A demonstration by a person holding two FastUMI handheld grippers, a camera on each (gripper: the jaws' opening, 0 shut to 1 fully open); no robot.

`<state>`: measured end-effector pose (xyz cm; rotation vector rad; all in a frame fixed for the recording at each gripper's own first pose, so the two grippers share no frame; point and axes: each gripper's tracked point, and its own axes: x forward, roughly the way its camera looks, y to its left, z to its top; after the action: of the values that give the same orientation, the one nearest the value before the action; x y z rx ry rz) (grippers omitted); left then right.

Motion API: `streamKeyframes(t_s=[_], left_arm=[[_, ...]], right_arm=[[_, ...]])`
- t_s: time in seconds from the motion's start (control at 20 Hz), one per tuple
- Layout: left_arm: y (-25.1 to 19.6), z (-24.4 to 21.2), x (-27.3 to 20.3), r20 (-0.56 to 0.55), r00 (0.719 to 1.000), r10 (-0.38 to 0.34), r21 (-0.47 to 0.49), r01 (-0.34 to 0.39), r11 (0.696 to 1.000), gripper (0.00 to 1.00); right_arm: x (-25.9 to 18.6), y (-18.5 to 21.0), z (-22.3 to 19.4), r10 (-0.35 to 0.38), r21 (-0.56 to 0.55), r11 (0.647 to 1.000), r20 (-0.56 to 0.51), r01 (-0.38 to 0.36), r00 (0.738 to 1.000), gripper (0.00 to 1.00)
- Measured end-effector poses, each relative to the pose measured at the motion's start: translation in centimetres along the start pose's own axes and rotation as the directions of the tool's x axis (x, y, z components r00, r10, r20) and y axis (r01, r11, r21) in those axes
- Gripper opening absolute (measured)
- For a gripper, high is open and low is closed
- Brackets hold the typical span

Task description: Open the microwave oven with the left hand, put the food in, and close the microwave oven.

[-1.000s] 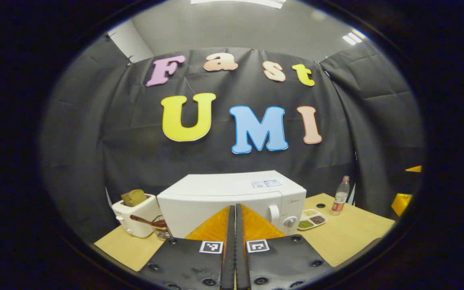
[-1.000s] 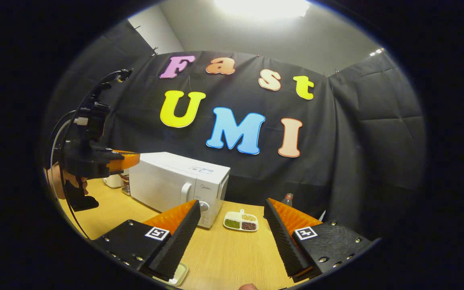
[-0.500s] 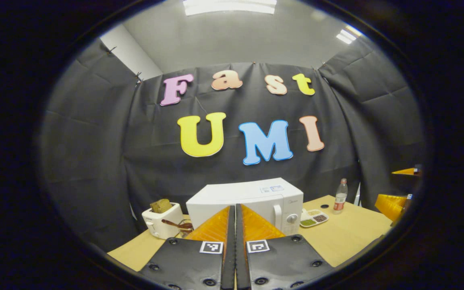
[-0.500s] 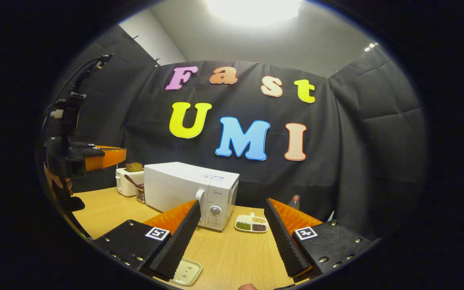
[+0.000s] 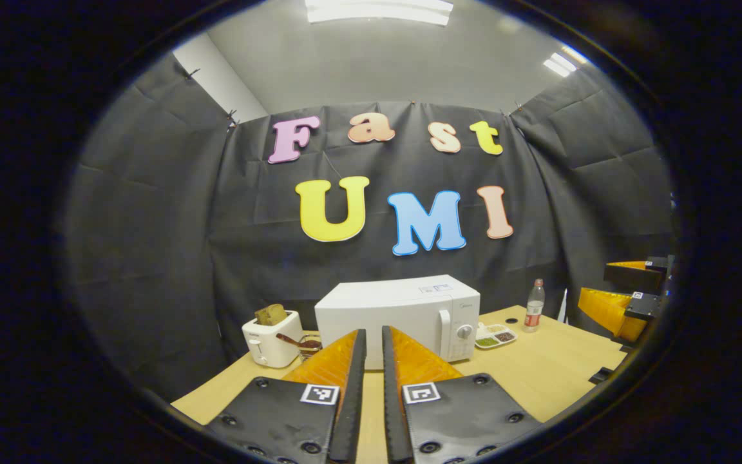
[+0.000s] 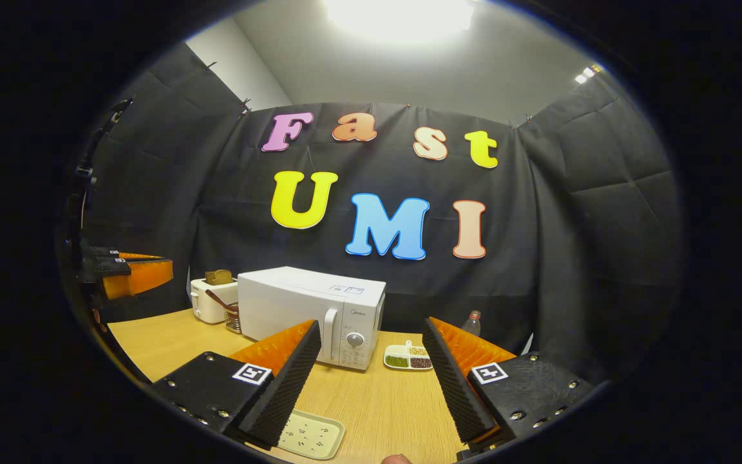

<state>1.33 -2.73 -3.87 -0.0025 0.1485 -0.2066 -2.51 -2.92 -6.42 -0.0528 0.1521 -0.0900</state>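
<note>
Task stage, judged from the present views: not yet begun in any visible way. The white box-shaped microwave oven (image 5: 403, 319) stands near the back of the light wooden table (image 5: 538, 367) with its door flush shut; its upright white door handle (image 6: 330, 334) sits just left of the round control dial (image 6: 355, 339), untouched. Left gripper (image 5: 370, 361): fingers nearly together, only a narrow slit between them, holding nothing, well short of the oven and pointed roughly at its front. Right gripper (image 6: 371, 367): jaws spread wide, nothing between them, hanging over the near part of the table. Candidate for "the food": a pale rectangular tray with small dark specks (image 6: 310, 435) lying flat on the table at the near edge, just beside the right gripper's left finger; what the specks are I cannot tell. A white divided dish of green, tan and dark grains (image 6: 409, 357) rests just right of the oven, and could equally be meant. Also present: a white toaster with a brown slice (image 5: 271, 338) left of the oven, and a clear plastic bottle with a red label (image 5: 533, 308) at the far right. Remaining, in my judgement: reach the handle with the left gripper, swing the door open, load the food, shut the door, i.e. every step.
</note>
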Motion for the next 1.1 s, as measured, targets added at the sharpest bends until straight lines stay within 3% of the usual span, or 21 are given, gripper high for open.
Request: streamKeyframes(t_s=[0.05,0.15,0.25,0.35,1.1], left_arm=[[0.4,-0.1,-0.6,0.002,1.0,0.006,0.001,-0.006,1.0,0.29],[1.3,-0.1,-1.5,0.004,1.0,0.022,0.002,-0.022,1.0,0.6],[1.8,0.0,-2.1,0.011,0.999,0.032,0.006,-0.032,0.999,0.84],[2.4,0.2,-2.5,0.023,0.999,0.041,0.01,-0.042,0.999,0.94],[3.1,1.0,-3.4,0.071,0.997,0.032,0.017,-0.033,0.999,0.99]], right_arm=[[-0.2,0.3,0.3,-0.005,0.0,1.0,0.006,0.005,1.0,0.97],[-0.6,1.0,0.9,-0.005,0.002,1.0,0.018,0.005,1.0,0.97],[-1.0,1.6,1.6,-0.006,0.001,1.0,0.032,0.006,0.999,0.97],[-1.4,2.3,2.1,-0.005,0.004,1.0,0.044,0.005,0.999,0.97],[-2.3,3.3,3.7,-0.017,-0.01,1.0,0.07,0.018,0.997,0.97]])
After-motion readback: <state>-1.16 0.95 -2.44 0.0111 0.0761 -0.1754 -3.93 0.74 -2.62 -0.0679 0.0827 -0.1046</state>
